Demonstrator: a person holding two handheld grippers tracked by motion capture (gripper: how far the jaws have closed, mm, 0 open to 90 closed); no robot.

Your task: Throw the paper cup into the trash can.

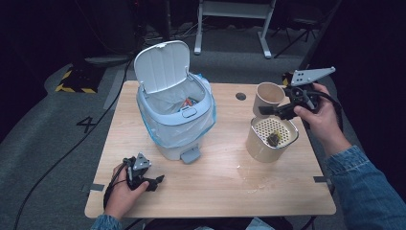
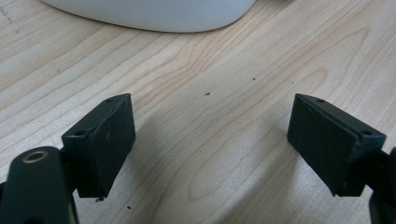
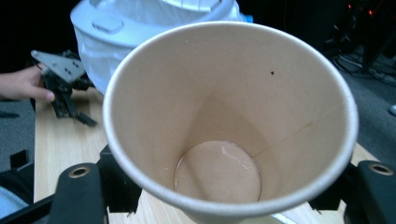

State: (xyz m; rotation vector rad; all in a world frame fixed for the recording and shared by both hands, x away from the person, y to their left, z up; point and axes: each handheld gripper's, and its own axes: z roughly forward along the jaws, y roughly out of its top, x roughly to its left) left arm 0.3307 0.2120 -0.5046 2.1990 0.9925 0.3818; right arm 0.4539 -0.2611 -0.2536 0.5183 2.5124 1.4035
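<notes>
My right gripper (image 1: 274, 111) is shut on a beige paper cup (image 1: 268, 97), held upright above the table at the right. In the right gripper view the cup (image 3: 229, 116) sits between the jaws, empty with a wet bottom. Just in front of it stands a beige container (image 1: 258, 149) topped by a perforated strainer insert with a dark tea bag (image 1: 273, 139) in it. My left gripper (image 1: 155, 182) rests on the table near the front left, open with nothing between its fingers (image 2: 112, 140), and it points at the foot of the bin (image 2: 154, 14).
A white pedal bin (image 1: 174, 115) with its lid up and a plastic liner stands on the wooden table (image 1: 230, 184), left of centre, with some rubbish inside. A round cable hole (image 1: 241, 96) lies behind the cup. Small wet spots mark the table front of the container.
</notes>
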